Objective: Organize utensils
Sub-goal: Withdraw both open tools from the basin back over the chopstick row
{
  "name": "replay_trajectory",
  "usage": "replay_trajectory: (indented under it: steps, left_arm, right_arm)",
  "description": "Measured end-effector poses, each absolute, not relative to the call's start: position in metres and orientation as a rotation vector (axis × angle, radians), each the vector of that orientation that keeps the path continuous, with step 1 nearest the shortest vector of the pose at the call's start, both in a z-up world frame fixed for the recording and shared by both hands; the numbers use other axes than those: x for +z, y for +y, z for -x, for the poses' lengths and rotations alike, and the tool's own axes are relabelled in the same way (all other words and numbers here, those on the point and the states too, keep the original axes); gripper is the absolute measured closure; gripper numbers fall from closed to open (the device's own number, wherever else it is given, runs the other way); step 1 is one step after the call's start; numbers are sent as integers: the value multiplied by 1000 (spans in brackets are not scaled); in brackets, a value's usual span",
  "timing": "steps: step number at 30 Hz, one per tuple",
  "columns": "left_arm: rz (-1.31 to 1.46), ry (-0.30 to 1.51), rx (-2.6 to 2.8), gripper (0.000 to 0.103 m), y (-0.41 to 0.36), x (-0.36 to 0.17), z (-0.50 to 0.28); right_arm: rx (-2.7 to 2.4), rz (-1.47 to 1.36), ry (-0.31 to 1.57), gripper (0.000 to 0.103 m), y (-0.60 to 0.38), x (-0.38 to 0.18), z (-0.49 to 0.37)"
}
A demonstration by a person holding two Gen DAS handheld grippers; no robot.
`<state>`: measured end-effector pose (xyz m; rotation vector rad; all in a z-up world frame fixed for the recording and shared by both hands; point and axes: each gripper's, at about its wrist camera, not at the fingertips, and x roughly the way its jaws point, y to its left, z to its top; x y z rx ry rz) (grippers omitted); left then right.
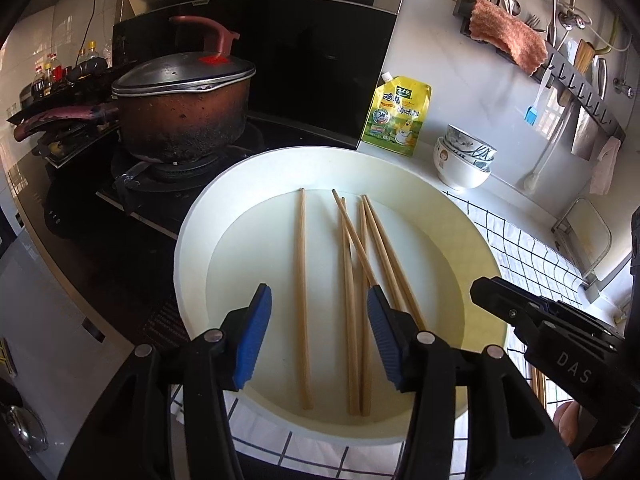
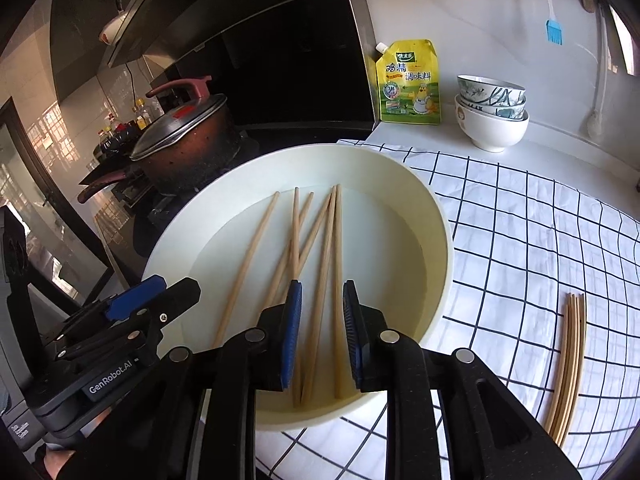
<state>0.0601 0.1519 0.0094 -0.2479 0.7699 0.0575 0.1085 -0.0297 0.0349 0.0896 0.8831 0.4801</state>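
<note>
Several wooden chopsticks [image 1: 352, 300] lie loose in a round white basin [image 1: 192, 240]; one lies apart at the left [image 1: 302, 300]. My left gripper [image 1: 320, 340] is open above the basin's near side, its jaws wide around the chopsticks' near ends. In the right wrist view the chopsticks [image 2: 316, 264] lie in the same basin [image 2: 444, 240]. My right gripper [image 2: 322, 332] is open with a narrower gap, straddling two chopsticks near their ends. A few more chopsticks [image 2: 570, 364] lie together on the checked cloth [image 2: 540, 240] at the right.
A lidded pot [image 1: 184, 108] sits on the stove at the left. A yellow seasoning pouch [image 1: 396, 120] and stacked bowls [image 1: 464, 156] stand behind the basin. A wall rack [image 1: 560, 68] holds utensils and a cloth. The right gripper's body [image 1: 560, 344] shows beside the basin.
</note>
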Motion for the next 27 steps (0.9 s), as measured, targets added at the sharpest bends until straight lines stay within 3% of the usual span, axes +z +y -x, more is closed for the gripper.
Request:
replay_trajectory:
  steps: [13, 27]
  left_arm:
    - [221, 768, 17, 44, 121, 16, -38]
    - [192, 787, -77, 42, 64, 12, -24]
  right_arm:
    - [452, -104, 863, 80, -59, 38, -81]
    - [319, -77, 840, 75, -127, 29, -47]
